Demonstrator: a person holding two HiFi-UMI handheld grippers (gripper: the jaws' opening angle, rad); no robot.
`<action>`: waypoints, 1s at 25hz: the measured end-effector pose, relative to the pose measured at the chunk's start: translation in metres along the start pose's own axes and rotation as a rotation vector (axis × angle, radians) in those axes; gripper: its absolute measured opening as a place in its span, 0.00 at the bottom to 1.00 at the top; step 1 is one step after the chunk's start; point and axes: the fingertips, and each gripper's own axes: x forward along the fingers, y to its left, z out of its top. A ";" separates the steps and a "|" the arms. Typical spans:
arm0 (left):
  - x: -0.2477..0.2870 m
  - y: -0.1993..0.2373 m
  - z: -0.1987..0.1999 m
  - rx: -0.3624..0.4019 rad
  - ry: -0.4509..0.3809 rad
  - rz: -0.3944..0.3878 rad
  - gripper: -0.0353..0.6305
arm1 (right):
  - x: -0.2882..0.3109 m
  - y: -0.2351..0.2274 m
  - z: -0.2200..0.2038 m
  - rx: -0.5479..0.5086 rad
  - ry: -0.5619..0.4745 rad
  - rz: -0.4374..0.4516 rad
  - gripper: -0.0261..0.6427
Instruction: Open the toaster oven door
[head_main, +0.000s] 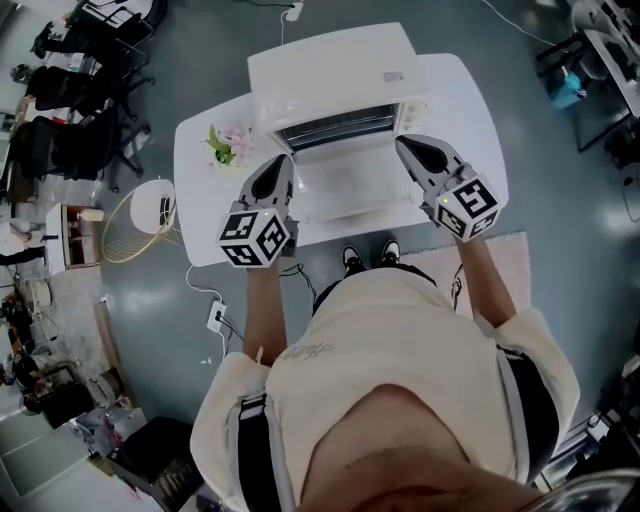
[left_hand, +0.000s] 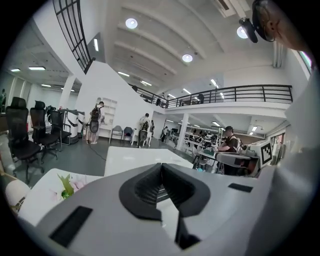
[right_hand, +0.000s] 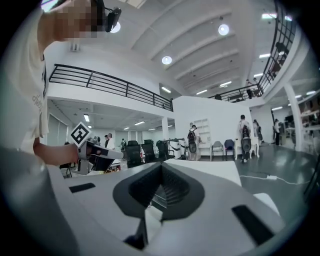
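The left gripper has its jaws pressed together at the tips and holds nothing; the right gripper is the same. They hover at the left and right edges of the door, which lies folded down toward the person. The toaster oven sits at the far middle of the white table. A small bunch of flowers lies just left of it.

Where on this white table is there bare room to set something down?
Bare: the white table right of the white toaster oven, out to its edge, and the left front corner, nearer you than the pink flower bunch. Crowded: the front middle, where the oven's lowered door lies between the left gripper and right gripper.
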 end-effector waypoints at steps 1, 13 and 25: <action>-0.001 0.000 0.006 0.015 -0.009 -0.003 0.08 | 0.001 0.001 0.006 -0.008 -0.009 -0.005 0.05; -0.005 -0.001 0.055 0.080 -0.098 -0.016 0.08 | -0.002 -0.005 0.051 -0.084 -0.044 -0.054 0.05; 0.003 0.006 0.069 0.179 -0.127 0.037 0.09 | -0.007 -0.025 0.070 -0.080 -0.069 -0.127 0.05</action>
